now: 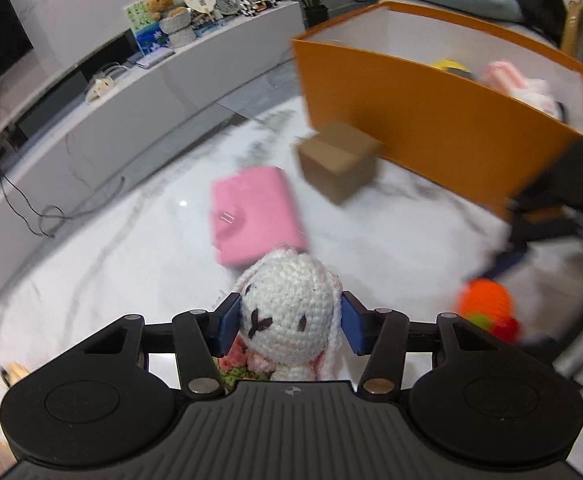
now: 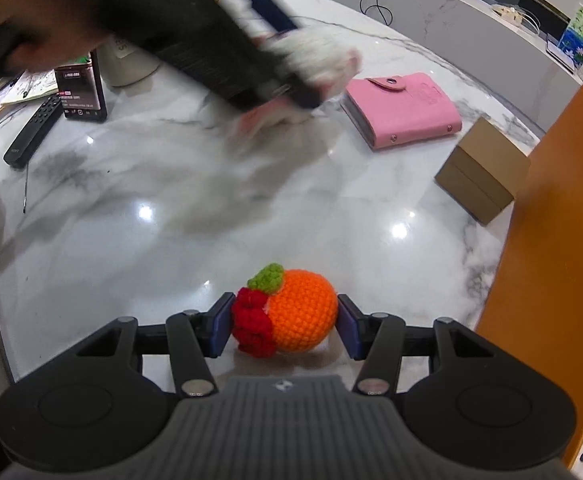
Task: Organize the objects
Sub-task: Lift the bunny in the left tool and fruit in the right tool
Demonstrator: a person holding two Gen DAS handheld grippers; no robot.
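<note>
over by the orange bin (image 1: 411,120) a few soft toys already sit inside, so it's partly done. left gripper (image 1: 289,322) has its jaws clenched on the crochet bunny (image 1: 287,312), lifted off the counter (image 2: 131,240). right gripper (image 2: 285,326) grips the crochet orange (image 2: 291,314). pink wallet (image 2: 403,110) and cardboard box (image 2: 477,172) still wait. no writing i can actually read.

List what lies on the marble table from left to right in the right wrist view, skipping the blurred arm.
Black remote → phone → crochet orange → pink wallet → cardboard box → orange bin.
</note>
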